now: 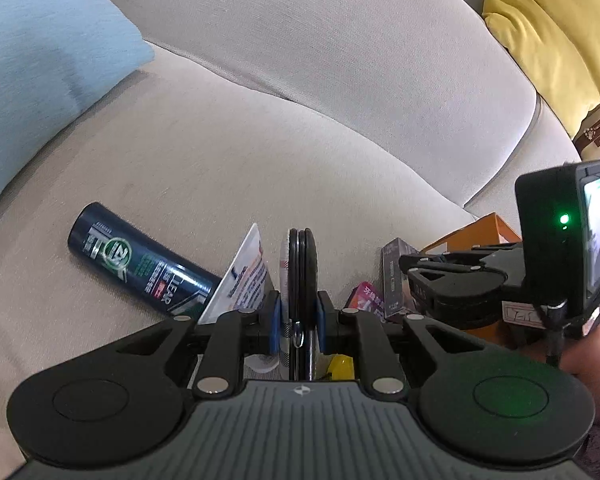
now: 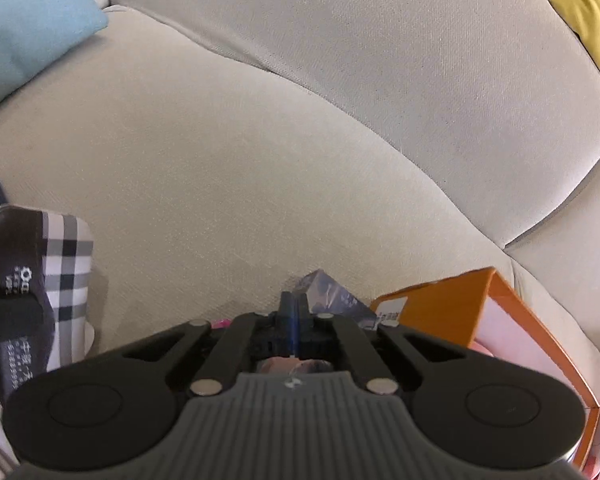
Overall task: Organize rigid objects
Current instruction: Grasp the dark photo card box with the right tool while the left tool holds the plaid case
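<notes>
- Left hand-held gripper [image 1: 298,312]: clamped on the upright plaid-and-black pouch [image 1: 296,268], lifted off the sofa [image 1: 260,140] for sorting.
- Right hand-held gripper [image 2: 294,320]: pads closed together, empty, beside the orange box [image 2: 440,308].

A dark cylindrical spray can [image 1: 142,262] lies at lower left on the beige fabric sofa seat [image 1: 260,168]; right of it a white tube [image 1: 242,276], and an open orange cardboard box [image 1: 480,236] at far right.

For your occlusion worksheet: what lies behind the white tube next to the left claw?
The dark blue bottle lies on the sofa cushion behind the white tube. The tube covers the bottle's near end.
</notes>
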